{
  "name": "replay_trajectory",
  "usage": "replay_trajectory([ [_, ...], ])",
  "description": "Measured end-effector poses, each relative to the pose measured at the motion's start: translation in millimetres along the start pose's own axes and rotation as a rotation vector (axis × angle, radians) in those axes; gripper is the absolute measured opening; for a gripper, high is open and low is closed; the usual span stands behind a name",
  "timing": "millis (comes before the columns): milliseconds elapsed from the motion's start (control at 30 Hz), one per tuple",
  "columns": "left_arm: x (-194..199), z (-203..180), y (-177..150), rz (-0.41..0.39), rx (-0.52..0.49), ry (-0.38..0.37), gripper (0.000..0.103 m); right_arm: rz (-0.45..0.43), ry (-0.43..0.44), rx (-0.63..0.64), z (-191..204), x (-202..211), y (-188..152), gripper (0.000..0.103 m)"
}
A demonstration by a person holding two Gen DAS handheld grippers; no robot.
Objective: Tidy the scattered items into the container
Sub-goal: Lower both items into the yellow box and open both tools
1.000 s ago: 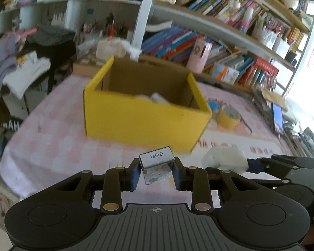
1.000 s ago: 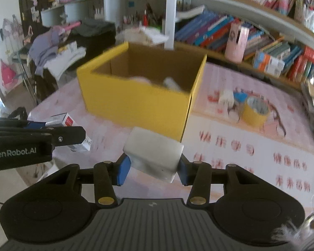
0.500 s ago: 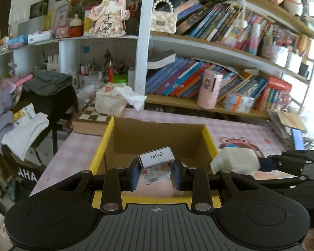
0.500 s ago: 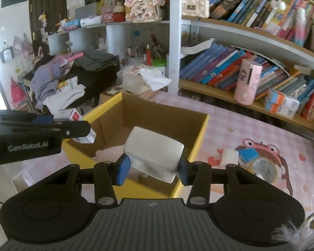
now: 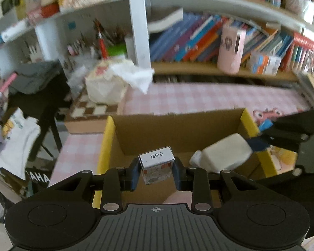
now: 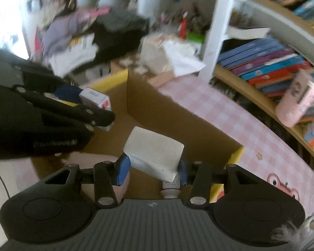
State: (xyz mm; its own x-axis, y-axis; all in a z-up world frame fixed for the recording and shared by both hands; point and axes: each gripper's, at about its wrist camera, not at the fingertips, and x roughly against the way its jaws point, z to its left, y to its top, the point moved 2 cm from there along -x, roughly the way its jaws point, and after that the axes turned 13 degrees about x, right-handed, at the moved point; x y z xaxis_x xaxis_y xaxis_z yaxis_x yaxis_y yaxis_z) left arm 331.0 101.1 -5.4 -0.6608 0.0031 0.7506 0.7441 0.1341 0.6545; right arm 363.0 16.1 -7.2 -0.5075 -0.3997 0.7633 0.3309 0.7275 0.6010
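At the lower centre of the left wrist view, the left gripper (image 5: 156, 170) is seen clamped on a small white carton (image 5: 156, 164), held over the open yellow box (image 5: 103, 146). At the right of that frame, the right gripper (image 5: 256, 143) is closed on a white packet (image 5: 221, 155), also above the box. In the right wrist view the packet (image 6: 155, 152) is gripped between blue pads (image 6: 123, 167) at lower centre. Something pink, perhaps cloth (image 5: 178, 197), is glimpsed inside the box. The pink checked tablecloth (image 5: 198, 98) is seen beyond.
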Motion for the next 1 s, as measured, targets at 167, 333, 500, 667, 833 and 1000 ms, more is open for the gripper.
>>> replay_trajectory([
  [167, -41.1, -8.6, 5.5, 0.113, -0.062, 0.042, 0.031, 0.098, 0.051, 0.125, -1.1, -38.5, 8.3, 0.046],
  [333, -64.3, -4.5, 13.6, 0.184, -0.056, 0.070, 0.031, 0.145, 0.078, 0.163, -5.0, -57.4, 10.0, 0.046],
  [500, -71.5, -7.0, 13.4, 0.205, -0.070, 0.067, 0.032, 0.166, 0.112, 0.124, -8.7, -63.5, 6.2, 0.046],
  [667, -75.7, -9.7, 15.8, 0.201, -0.081, 0.061, 0.032, 0.175, 0.115, 0.105, -9.4, -65.6, 2.9, 0.046],
  [833, -74.6, -13.0, 17.5, 0.191, -0.078, 0.039, 0.039, 0.159, 0.116, 0.079, -11.2, -62.4, 2.3, 0.052],
  [1000, -66.6, -13.8, 14.8, 0.161, -0.067, 0.036, 0.056, 0.127, 0.113, 0.069, -10.4, -54.0, 1.3, 0.060],
])
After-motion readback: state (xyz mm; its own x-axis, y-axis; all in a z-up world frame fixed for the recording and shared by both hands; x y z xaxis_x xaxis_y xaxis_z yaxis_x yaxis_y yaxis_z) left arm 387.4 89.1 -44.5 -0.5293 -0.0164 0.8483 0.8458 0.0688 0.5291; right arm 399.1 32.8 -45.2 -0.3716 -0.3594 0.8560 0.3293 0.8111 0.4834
